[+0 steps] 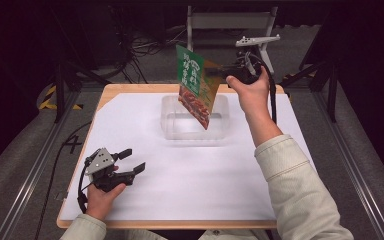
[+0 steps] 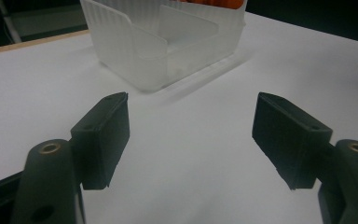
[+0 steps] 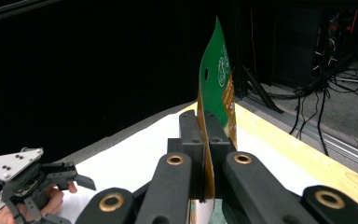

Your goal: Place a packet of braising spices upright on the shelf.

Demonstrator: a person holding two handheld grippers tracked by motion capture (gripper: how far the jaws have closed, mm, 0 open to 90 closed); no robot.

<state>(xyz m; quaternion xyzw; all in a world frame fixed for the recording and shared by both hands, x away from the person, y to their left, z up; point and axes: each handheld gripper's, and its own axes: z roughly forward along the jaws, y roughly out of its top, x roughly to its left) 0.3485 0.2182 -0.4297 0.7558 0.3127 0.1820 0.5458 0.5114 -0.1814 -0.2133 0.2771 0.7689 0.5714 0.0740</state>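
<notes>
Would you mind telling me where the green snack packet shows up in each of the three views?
High view: the snack packet hangs top centre above the clear bin, held by the right gripper.
Left gripper view: an orange strip, probably the packet, at the top edge.
Right gripper view: packet upright, centre, clamped.
Shared landmark: the white table sheet.
</notes>
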